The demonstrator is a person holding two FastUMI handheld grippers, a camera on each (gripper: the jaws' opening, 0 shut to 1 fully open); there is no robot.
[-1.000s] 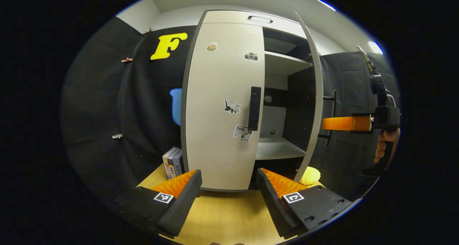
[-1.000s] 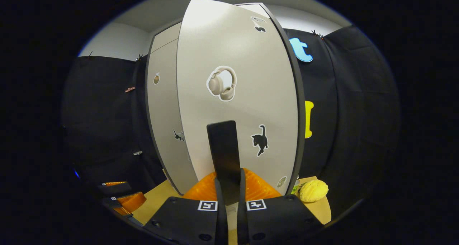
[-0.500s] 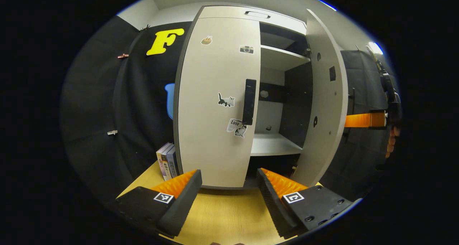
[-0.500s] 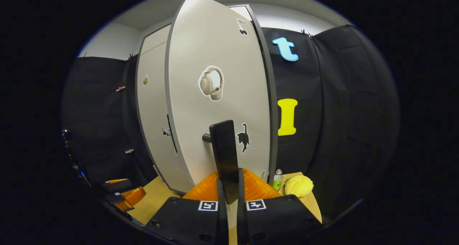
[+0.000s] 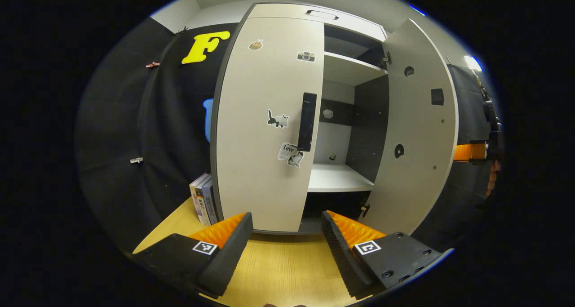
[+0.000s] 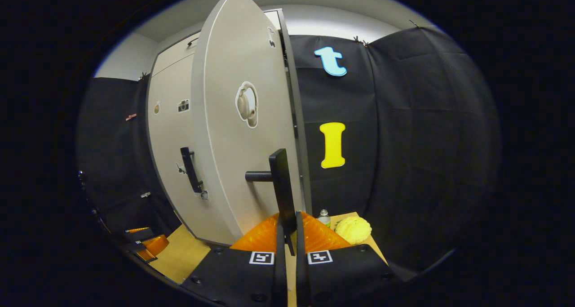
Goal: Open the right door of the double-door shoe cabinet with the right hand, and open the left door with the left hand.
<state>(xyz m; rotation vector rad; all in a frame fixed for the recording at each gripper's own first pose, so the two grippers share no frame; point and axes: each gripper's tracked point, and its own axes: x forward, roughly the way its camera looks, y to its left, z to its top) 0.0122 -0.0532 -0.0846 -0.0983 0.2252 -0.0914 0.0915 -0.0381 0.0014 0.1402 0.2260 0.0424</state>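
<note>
Shoe cabinet (image 5: 287,24), a tall pale-grey double-door unit with dark edging, stands on the light wooden tabletop (image 5: 278,271) against the black cloth wall. Its right door (image 5: 415,131), a plain grey panel seen from the inside in the left gripper view, is swung wide, baring white shelves (image 5: 334,181) within. The left door (image 5: 265,127), dotted with small stickers, is closed.

Step one looks nearly done, to my eye. The right gripper (image 6: 287,235) has both fingers pressed on the flat black bar handle (image 6: 282,188) of the right door (image 6: 229,131), pinching its lower end; that handle rises toward twelve o'clock from the fingertips. In the left gripper view the same tool shows at about three o'clock, beyond the open door's edge.

The left gripper (image 5: 287,228) is spread wide and holds nothing, hovering over the tabletop. The left door's black vertical handle (image 5: 307,122) lies at roughly twelve o'clock from it, well apart.

Next, I would judge, the right gripper lets go, and the left one moves up and forward, closes on that bar and pulls outward, swinging toward nine o'clock. A few upright books (image 5: 203,199) stand just beside the cabinet's left side, where the door's swing may pass.
</note>
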